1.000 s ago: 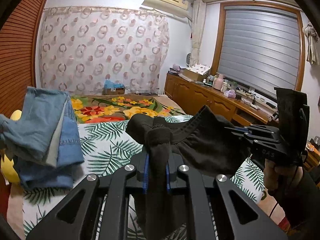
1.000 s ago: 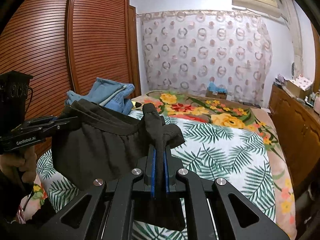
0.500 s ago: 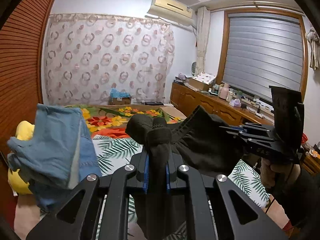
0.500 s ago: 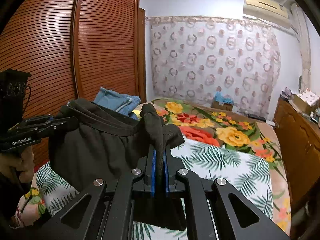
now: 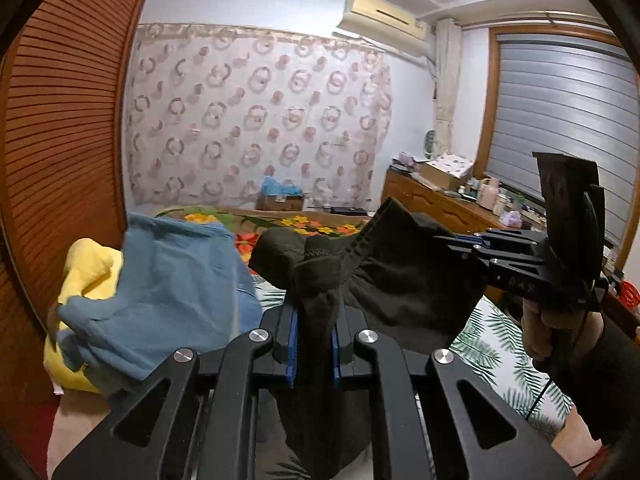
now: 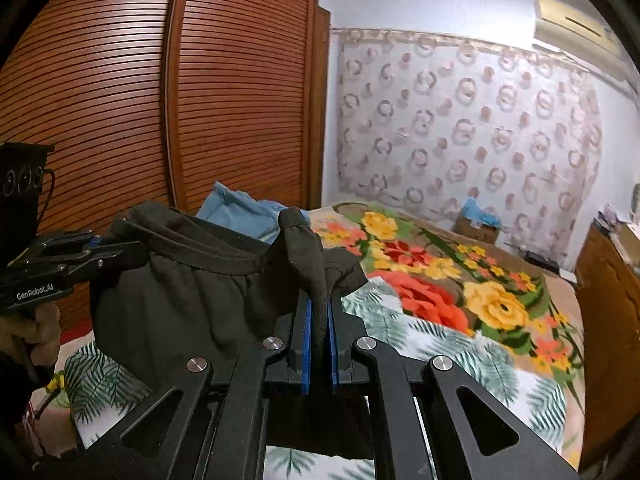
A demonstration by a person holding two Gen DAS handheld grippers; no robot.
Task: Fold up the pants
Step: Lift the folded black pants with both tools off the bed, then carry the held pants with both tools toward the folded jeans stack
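The black pants [image 5: 404, 280] hang in the air above the bed, held by the waistband between both grippers. My left gripper [image 5: 314, 320] is shut on one waistband corner, bunched between its blue pads. My right gripper [image 6: 318, 320] is shut on the other corner; the pants [image 6: 180, 292] stretch left from it to the left gripper [image 6: 100, 254]. In the left wrist view the right gripper [image 5: 456, 240] pinches the waistband at the right. The legs hang down out of sight.
A bed with a leaf and flower sheet [image 6: 460, 320] lies below. Blue jeans [image 5: 160, 292] on a yellow pillow [image 5: 86, 268] sit at the bed's left side by the slatted wooden wardrobe [image 6: 120, 100]. A wooden cabinet [image 5: 440, 200] with clutter runs along the right wall.
Both grippers have risen with the pants; the views tilt upward, showing more wall and ceiling and less bed. The grips are unchanged.
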